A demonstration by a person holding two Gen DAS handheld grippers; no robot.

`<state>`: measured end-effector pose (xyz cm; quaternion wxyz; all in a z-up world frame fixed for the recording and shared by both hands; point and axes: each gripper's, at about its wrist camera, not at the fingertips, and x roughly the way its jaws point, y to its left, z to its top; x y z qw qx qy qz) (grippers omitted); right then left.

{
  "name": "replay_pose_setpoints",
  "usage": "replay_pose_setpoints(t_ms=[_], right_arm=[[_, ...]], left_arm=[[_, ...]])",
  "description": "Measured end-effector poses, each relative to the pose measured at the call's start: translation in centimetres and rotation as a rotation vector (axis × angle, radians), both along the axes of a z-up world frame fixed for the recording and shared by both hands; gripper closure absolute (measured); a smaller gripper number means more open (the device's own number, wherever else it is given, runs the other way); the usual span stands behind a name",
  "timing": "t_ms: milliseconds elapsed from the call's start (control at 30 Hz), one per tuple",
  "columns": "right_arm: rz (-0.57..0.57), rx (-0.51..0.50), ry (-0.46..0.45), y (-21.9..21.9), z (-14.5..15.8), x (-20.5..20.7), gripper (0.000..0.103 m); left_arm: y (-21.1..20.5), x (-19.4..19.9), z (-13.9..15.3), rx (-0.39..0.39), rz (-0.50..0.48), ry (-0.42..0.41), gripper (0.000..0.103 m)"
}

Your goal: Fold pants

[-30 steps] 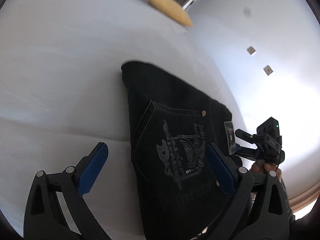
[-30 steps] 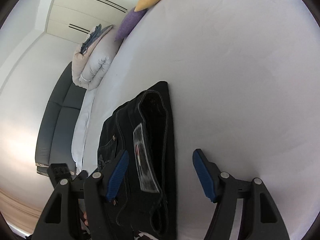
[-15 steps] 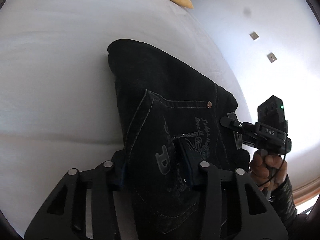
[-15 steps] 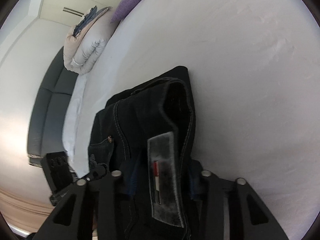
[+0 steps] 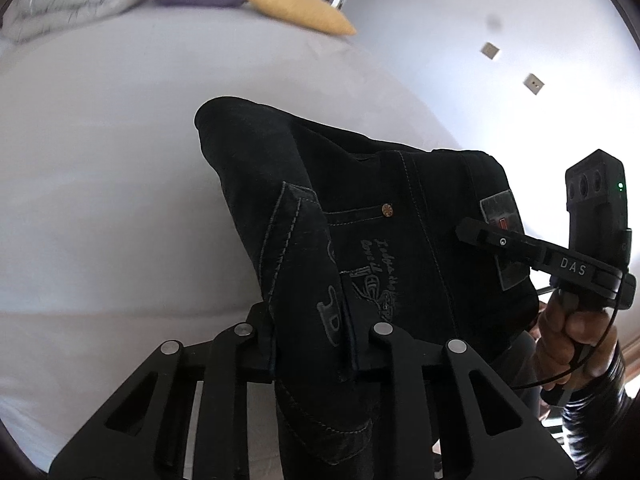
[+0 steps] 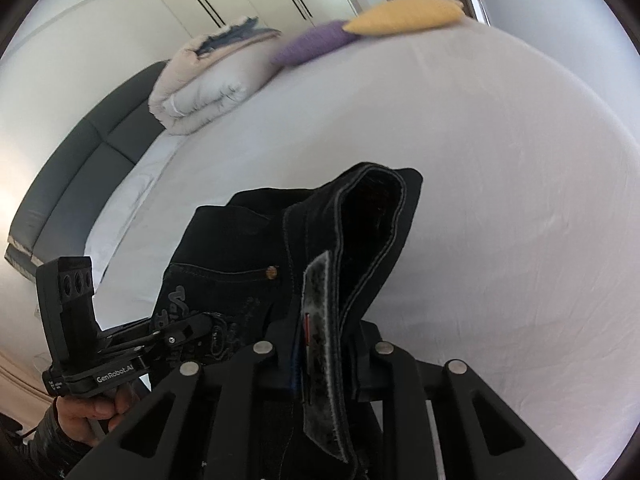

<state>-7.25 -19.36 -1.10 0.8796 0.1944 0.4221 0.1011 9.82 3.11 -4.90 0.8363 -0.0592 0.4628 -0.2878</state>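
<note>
Both our black two-finger grippers, left gripper (image 5: 310,344) and right gripper (image 6: 324,354), are closing on bunched black denim pants (image 5: 360,208), lower centre, over the white bed sheet (image 5: 100,180).

I see the black denim pants (image 5: 380,208), folded into a thick bundle with grey stitching, a rivet, a printed back pocket and a grey waistband patch, lifted at the near end while the far fold rests on the white bed (image 5: 120,160).
</note>
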Motion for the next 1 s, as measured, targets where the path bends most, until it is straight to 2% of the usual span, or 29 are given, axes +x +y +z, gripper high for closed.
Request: replay_pose_setpoints(t_ms=[267,500,700,900,933,1000], right_arm=[[0.000,0.013,-0.065,-3.1,4.1,2.9,0.084],[-0.034,0.070,-0.067,-8.0,4.8,9.3,0.084],[-0.034,0.120,0.003,-10.4,1.3,14.4,0.084],[-0.046,0.119,0.083,-11.8,-3.6,16.8,0.082],[-0.053,0.133,0.094,-12.2,-4.4,16.9,0.078],[-0.080,0.144,0.109,-12.9,-5.6,16.9,0.064]], left_arm=[[-0.1,3.9,5.0,0.050,-0.054,-0.122,0.081],[-2.0,10.3,6.6,0.053,-0.054,-0.135,0.081],[-4.2,13.7,3.2,0.048,-0.048,-0.063,0.081],[-5.2,15.9,-1.7,0.064,-0.046,0.008,0.079],[-5.4,16.4,-2.2,0.059,-0.042,0.011,0.077],[-5.0,16.4,-2.8,0.049,-0.031,0.014,0.071]])
